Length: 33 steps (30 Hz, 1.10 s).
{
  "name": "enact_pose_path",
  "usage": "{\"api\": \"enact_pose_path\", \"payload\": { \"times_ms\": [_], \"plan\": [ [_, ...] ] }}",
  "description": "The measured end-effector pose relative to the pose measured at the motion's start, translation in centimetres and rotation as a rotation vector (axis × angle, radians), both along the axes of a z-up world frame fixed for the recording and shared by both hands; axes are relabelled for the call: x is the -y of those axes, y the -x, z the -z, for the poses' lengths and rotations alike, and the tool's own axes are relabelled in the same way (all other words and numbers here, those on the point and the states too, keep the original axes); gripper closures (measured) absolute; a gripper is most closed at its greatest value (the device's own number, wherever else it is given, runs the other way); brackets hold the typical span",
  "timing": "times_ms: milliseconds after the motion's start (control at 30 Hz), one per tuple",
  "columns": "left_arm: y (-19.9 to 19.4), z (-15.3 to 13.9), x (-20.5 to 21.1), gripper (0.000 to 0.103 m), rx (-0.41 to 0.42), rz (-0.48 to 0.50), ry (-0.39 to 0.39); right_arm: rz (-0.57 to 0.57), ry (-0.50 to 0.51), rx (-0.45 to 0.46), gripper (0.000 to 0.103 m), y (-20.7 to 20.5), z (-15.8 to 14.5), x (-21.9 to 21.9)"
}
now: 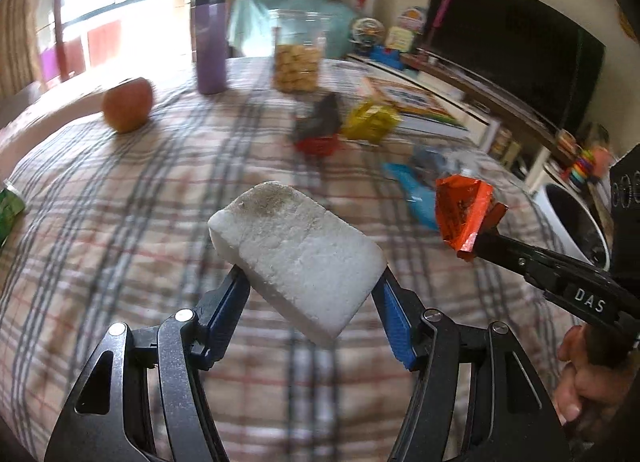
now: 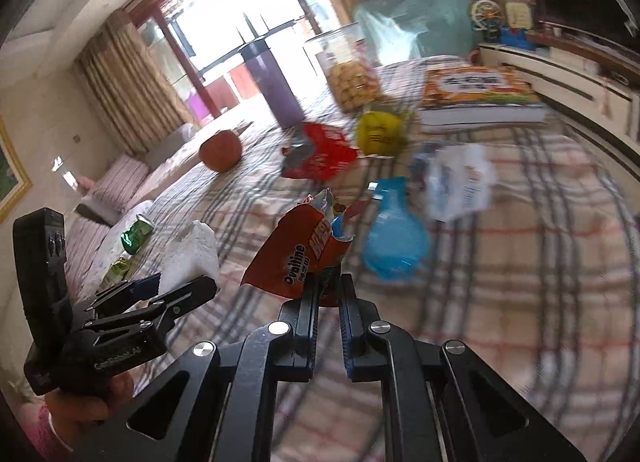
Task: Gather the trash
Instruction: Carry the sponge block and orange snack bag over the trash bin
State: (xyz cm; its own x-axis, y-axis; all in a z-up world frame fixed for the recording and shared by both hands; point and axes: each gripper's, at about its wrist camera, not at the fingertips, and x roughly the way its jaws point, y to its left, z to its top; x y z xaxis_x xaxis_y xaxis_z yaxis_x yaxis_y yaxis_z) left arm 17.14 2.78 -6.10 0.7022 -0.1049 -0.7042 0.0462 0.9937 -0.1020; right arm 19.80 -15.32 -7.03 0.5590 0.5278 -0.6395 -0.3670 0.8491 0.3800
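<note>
My left gripper [image 1: 314,282] is shut on a white foam block [image 1: 296,258] and holds it above the plaid cloth; the block also shows at the left of the right wrist view [image 2: 194,254]. My right gripper [image 2: 330,286] is shut on an orange snack wrapper [image 2: 296,258], held above the cloth; the wrapper shows at the right of the left wrist view [image 1: 464,217]. More trash lies on the cloth: a red wrapper [image 2: 324,149], a yellow wrapper [image 2: 378,133], a blue wrapper [image 2: 394,242], a clear white bag [image 2: 460,185] and a crushed green can [image 2: 136,236].
An apple [image 1: 128,103], a purple bottle [image 1: 210,41], a jar of biscuits [image 1: 298,53] and a book [image 2: 480,97] stand at the far side of the plaid cloth [image 1: 120,221]. A white bin [image 1: 572,221] stands off the right edge.
</note>
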Motion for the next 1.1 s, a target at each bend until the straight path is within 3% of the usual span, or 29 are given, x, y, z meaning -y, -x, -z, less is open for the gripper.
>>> {"api": "enact_pose_path", "payload": {
  "times_ms": [467, 1100],
  "plan": [
    [1.0, -1.0, 9.1, 0.04, 0.02, 0.215, -0.012, 0.191, -0.035, 0.026, 0.093, 4.4, -1.3, 9.2],
    [1.1, -1.4, 17.5, 0.04, 0.026, 0.389, -0.03, 0.381, -0.043, 0.048, 0.093, 7.3, -2.0, 18.4]
  ]
}}
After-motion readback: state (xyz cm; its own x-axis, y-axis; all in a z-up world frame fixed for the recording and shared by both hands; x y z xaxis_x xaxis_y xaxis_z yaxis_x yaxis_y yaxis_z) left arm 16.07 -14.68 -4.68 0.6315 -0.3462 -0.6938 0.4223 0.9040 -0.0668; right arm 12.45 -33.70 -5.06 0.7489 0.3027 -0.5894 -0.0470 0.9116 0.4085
